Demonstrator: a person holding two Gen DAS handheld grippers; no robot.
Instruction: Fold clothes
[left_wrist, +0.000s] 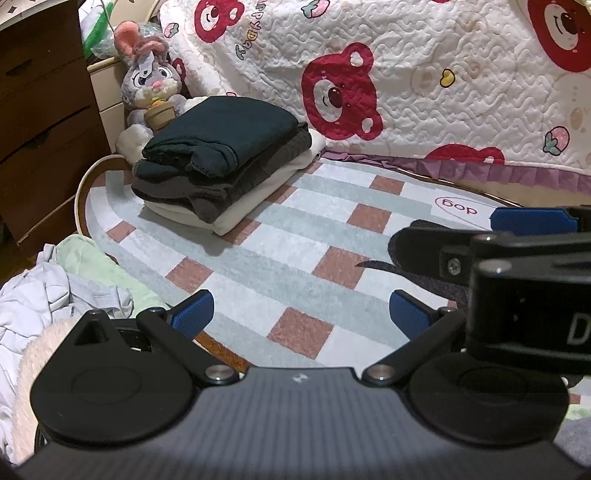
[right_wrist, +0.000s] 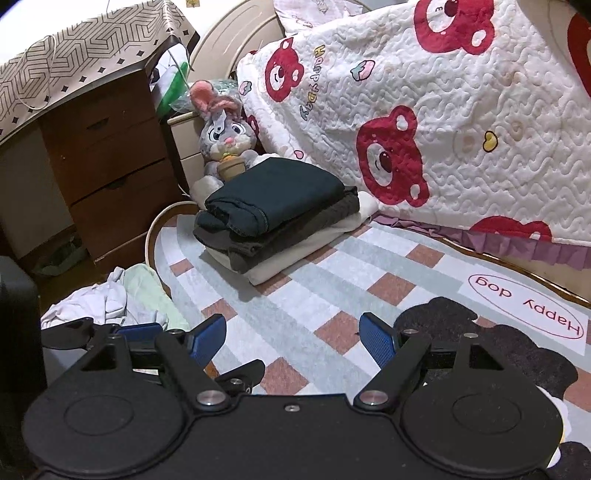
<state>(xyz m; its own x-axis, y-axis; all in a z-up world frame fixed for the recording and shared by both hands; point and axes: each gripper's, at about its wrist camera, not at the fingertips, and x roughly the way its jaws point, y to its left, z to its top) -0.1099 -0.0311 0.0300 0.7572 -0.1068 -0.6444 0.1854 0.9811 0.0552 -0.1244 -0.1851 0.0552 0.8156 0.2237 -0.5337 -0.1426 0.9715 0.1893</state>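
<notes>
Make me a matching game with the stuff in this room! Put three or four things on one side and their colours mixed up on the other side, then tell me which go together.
Things:
1. top garment of the folded stack
2. bottom garment of the folded stack
3. plush bunny
4. bears on the quilt

Colours:
A. red
B. grey with pink ears
C. dark teal
D. cream

Pairs: 1-C, 2-D, 3-B, 4-A
</notes>
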